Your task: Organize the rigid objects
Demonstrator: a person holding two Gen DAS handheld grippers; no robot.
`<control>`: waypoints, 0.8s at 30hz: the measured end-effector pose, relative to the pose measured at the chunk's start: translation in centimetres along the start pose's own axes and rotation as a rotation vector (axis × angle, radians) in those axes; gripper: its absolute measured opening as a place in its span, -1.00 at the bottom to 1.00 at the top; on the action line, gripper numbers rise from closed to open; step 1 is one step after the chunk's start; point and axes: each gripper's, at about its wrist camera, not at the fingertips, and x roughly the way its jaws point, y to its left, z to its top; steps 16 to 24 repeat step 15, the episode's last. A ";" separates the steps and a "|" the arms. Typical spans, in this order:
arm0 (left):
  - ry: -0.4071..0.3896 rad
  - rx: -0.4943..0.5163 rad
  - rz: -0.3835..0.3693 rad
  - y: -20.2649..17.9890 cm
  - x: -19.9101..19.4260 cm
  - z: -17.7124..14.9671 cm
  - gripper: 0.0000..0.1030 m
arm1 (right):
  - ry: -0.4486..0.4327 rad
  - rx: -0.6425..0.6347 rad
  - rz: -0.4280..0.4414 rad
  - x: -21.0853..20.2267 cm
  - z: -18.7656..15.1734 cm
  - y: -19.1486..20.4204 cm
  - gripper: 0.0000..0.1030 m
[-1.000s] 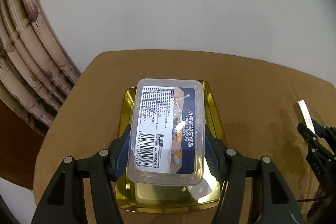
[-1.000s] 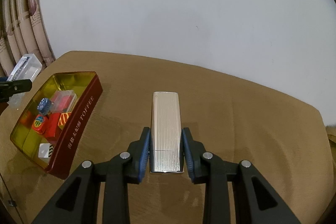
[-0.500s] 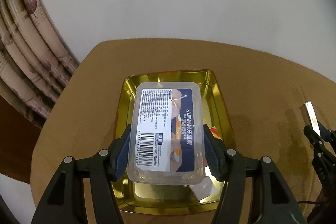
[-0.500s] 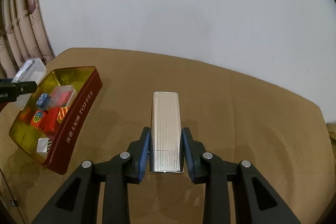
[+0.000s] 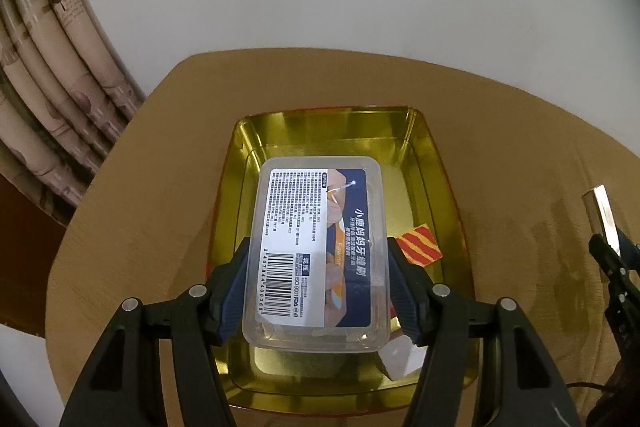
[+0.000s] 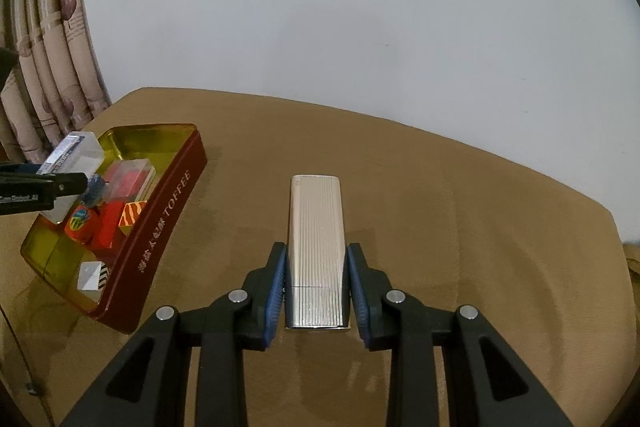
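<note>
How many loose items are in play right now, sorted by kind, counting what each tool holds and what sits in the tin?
Clear plastic boxes: 2 (labelled box in the left tool; small box of red contents in the tin)
Ribbed metal case, in the right tool: 1
Red blocks: 2
White cube: 1
Blue-knobbed piece: 1
Total: 7 visible; the labelled box may hide more.
</note>
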 end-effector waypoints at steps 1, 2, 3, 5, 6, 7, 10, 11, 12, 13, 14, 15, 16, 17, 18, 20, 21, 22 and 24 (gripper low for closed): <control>0.002 0.003 -0.001 0.0 0.1 -0.1 0.14 | 0.001 -0.002 0.000 0.0 0.0 0.1 -0.41; 0.005 0.003 -0.004 0.1 0.3 -0.1 0.14 | 0.000 -0.003 0.002 -0.1 0.1 0.2 -0.41; 0.010 0.001 -0.007 0.2 0.4 -0.2 0.14 | -0.001 -0.009 0.002 -0.1 0.2 0.4 -0.41; 0.015 0.002 -0.011 0.2 0.7 -0.4 0.14 | -0.004 -0.020 -0.001 -0.2 0.4 0.7 -0.41; 0.014 0.003 -0.011 0.2 0.8 -0.5 0.14 | -0.008 -0.026 -0.001 -0.3 0.5 0.9 -0.41; 0.016 0.005 -0.008 0.3 1.0 -0.6 0.14 | -0.011 -0.030 -0.002 -0.4 0.6 1.0 -0.41; 0.029 0.005 -0.019 0.5 1.4 -0.9 0.14 | -0.013 -0.037 -0.003 -0.9 0.6 1.3 -0.41; 0.034 0.002 -0.028 0.4 1.5 -0.9 0.14 | -0.012 -0.038 -0.002 -0.9 0.5 1.3 -0.41; 0.038 0.003 -0.034 0.5 1.6 -0.9 0.14 | -0.011 -0.039 -0.001 -1.0 0.5 1.4 -0.41; 0.041 0.000 -0.032 0.5 1.7 -0.9 0.14 | -0.010 -0.039 0.000 -1.0 0.5 1.5 -0.41; 0.041 0.001 -0.027 0.5 1.7 -1.0 0.15 | -0.009 -0.040 0.001 -1.1 0.5 1.6 -0.41; 0.034 0.013 -0.016 0.5 1.7 -0.9 0.16 | -0.009 -0.041 0.000 -1.2 0.5 1.6 -0.41; 0.034 0.013 -0.016 0.5 1.7 -0.9 0.16 | -0.009 -0.041 0.000 -1.2 0.5 1.6 -0.41; 0.034 0.013 -0.016 0.5 1.7 -0.9 0.16 | -0.009 -0.041 0.000 -1.2 0.5 1.6 -0.41; 0.034 0.013 -0.016 0.5 1.7 -0.9 0.16 | -0.009 -0.041 0.000 -1.2 0.5 1.6 -0.41; 0.034 0.013 -0.016 0.5 1.7 -0.9 0.16 | -0.009 -0.041 0.000 -1.2 0.5 1.6 -0.41; 0.034 0.013 -0.016 0.5 1.7 -0.9 0.16 | -0.009 -0.041 0.000 -1.2 0.5 1.6 -0.41; 0.034 0.013 -0.016 0.5 1.7 -0.9 0.16 | -0.009 -0.041 0.000 -1.2 0.5 1.6 -0.41; 0.034 0.013 -0.016 0.5 1.7 -0.9 0.16 | -0.009 -0.041 0.000 -1.2 0.5 1.6 -0.41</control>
